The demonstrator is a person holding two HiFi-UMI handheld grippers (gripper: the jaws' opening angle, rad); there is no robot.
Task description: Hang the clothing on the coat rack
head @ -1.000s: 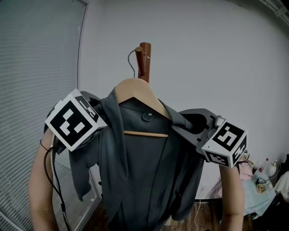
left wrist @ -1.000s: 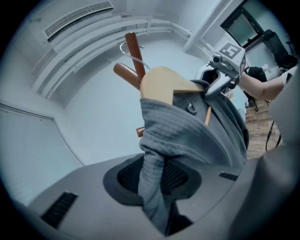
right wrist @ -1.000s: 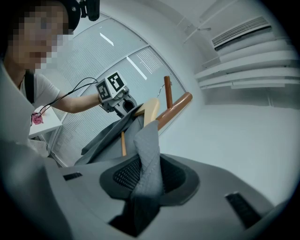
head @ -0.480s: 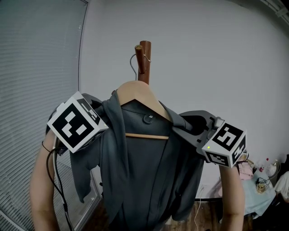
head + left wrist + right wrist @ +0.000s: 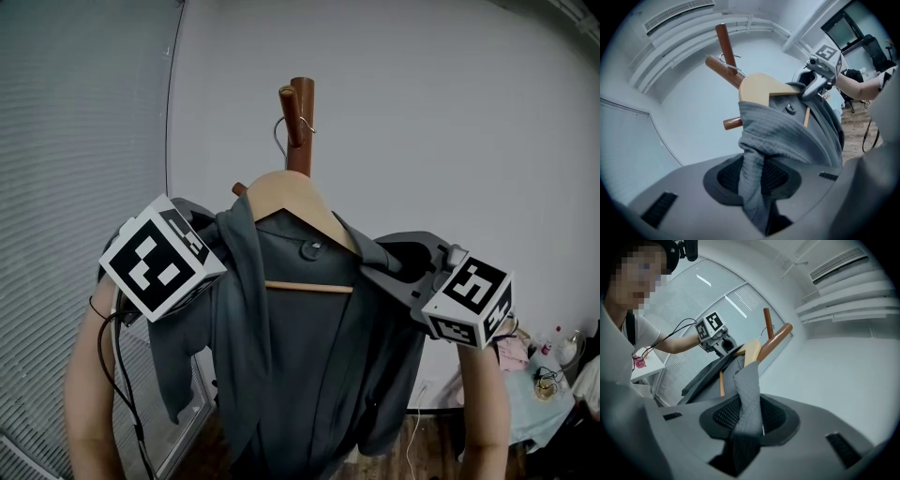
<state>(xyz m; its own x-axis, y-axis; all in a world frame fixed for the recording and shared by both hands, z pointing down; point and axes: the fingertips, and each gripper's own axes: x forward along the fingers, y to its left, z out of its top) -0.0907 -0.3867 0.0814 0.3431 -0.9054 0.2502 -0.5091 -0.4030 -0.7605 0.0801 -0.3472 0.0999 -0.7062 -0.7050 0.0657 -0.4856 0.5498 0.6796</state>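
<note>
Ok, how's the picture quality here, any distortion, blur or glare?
Head view: dim, low in colour but sharp, with the blinds bowing at the left edge. Left gripper view: round fisheye, black corners, ceiling lines curved, garment sharp. Right gripper view: same fisheye, mosaic patch top left, bright streaks on the window.

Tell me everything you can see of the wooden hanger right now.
The hanger is pale wood with a thin metal hook and a straight lower bar. It sits roughly level, carrying a dark grey garment draped over both shoulders. Its hook is up at the coat rack peg; whether it rests there is unclear. The left gripper and right gripper pinch the garment's fabric, not the wood.
</note>
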